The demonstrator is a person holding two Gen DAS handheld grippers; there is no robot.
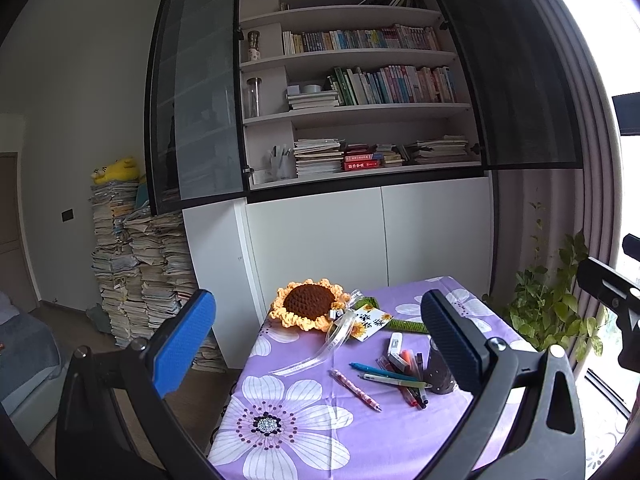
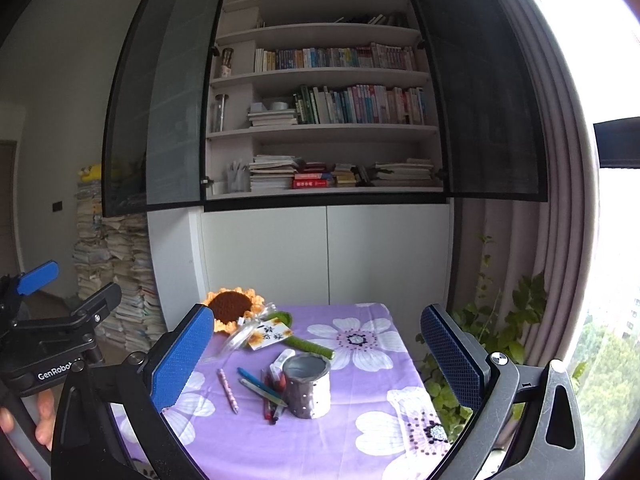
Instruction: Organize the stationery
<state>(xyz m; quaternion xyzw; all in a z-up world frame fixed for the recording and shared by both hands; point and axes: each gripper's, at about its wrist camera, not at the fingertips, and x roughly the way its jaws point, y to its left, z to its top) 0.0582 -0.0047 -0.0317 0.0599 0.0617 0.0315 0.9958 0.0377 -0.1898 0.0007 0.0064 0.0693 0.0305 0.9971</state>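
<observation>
Purple floral cloth (image 2: 360,432) under loose pens (image 2: 260,390), beside grey pen cup (image 2: 307,386) (upright, seemingly empty). Left gripper (image 1: 316,344) and right gripper (image 2: 316,354) wide apart, holding nothing. Nothing sorted yet, by appearances. Next: lower onto one pen, pinch, lift to cup.

home study, bookshelf cabinet (image 2: 324,92), paper stacks (image 1: 140,272), floral-clothed table (image 2: 360,432)

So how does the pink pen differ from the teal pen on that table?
The pink pen is pale pink with a dotted pattern; the teal pen is plain blue-green. The pink pen lies alone on the tablecloth, apart from the others; the teal pen reaches into the heap beside the pen holder. Both lie flat outside the holder, and neither gripper holds anything.
</observation>
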